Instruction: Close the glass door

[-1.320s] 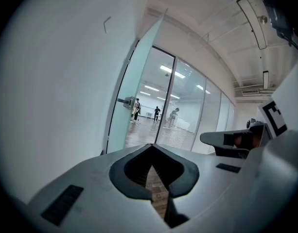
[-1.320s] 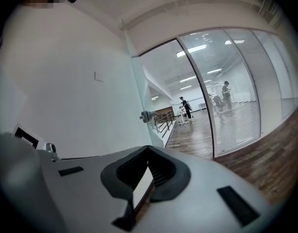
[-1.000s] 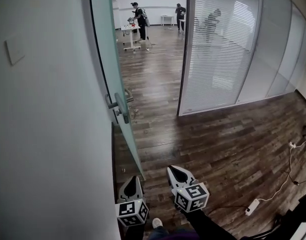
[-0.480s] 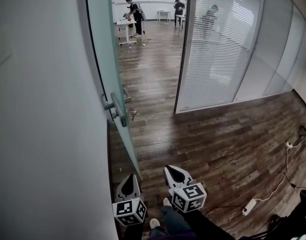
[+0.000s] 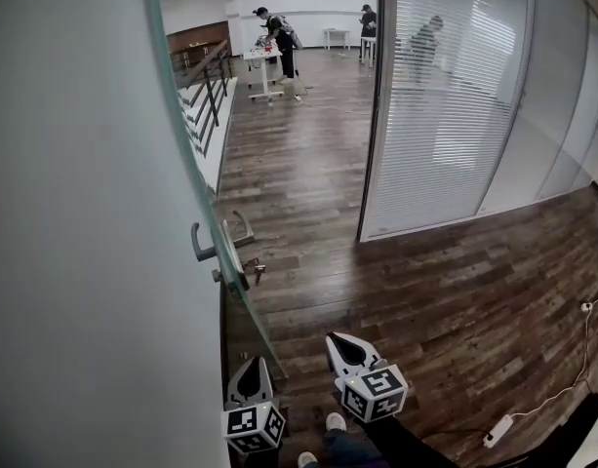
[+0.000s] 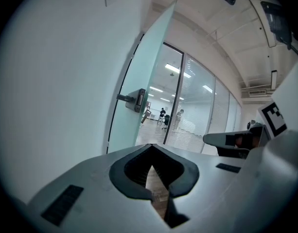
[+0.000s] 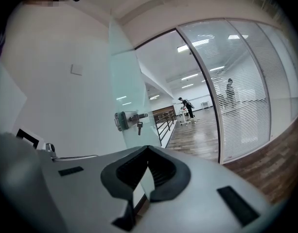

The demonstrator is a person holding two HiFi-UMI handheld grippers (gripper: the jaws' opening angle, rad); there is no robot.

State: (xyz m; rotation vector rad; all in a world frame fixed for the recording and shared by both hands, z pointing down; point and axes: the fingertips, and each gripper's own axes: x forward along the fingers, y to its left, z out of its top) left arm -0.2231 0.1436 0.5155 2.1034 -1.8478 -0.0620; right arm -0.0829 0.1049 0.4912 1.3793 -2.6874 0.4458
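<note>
Left gripper view looks along the left gripper (image 6: 151, 152). Its jaws are clenched together with nothing between them. The glass door (image 6: 139, 67) stands ahead of it and slightly to its left, swung open close to a white wall (image 6: 56, 81). The door handle (image 6: 134, 100) sits higher up, well ahead of the tips.

In the right gripper view the right gripper (image 7: 148, 152) is likewise closed and empty. The door's frosted pane is ahead and to its left, with a key (image 7: 139, 126) hanging from the lock.

From the head view, both grippers are side by side and apart from each other. The left one is near the door's lower corner. A partition with blinds (image 5: 430, 115) stands ahead and to the right of the right gripper, across the wooden floor (image 5: 308, 183).
</note>
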